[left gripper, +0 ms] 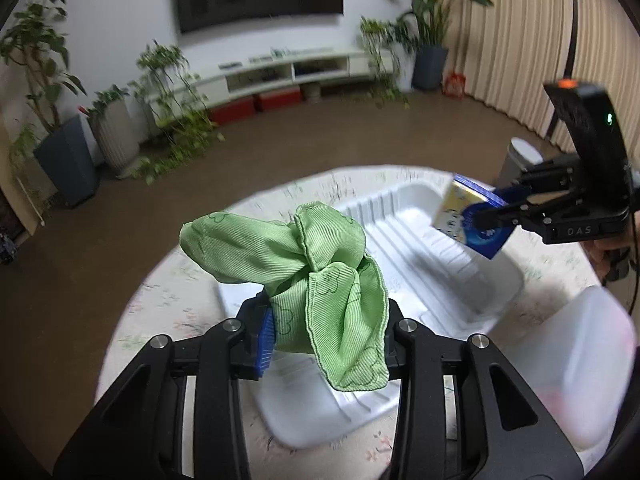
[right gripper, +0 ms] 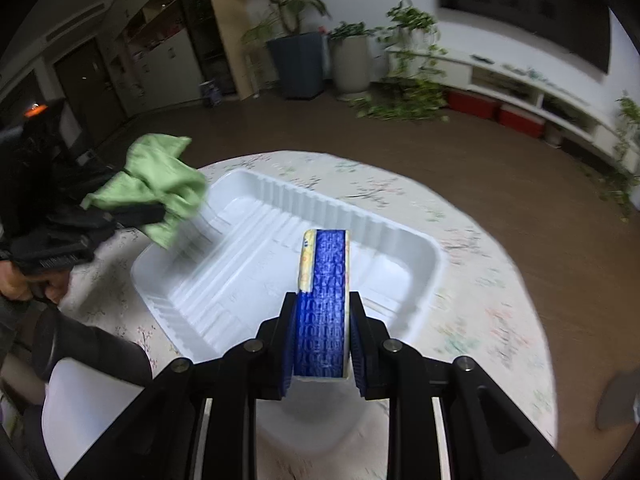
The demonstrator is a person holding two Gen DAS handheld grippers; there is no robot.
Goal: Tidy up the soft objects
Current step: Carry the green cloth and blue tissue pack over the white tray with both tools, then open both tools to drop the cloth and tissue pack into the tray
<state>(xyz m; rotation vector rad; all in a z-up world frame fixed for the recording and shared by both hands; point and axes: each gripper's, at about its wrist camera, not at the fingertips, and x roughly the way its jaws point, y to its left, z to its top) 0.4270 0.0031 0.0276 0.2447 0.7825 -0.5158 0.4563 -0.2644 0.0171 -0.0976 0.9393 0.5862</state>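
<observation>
Both loads hang above the white plastic tray (right gripper: 400,248) on the counter (right gripper: 480,280): the left gripper (left gripper: 326,328) clenches a green cloth (left gripper: 320,272), the right gripper (right gripper: 322,340) a tissue pack (right gripper: 326,280), each apparently awaiting lowering beneath its fingers and release.

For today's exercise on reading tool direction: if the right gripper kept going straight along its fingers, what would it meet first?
Probably the white tray. The right gripper, shut on the tissue pack, points down over the tray's inside, so the pack's front end would likely touch the tray floor first; depth is uncertain.
</observation>
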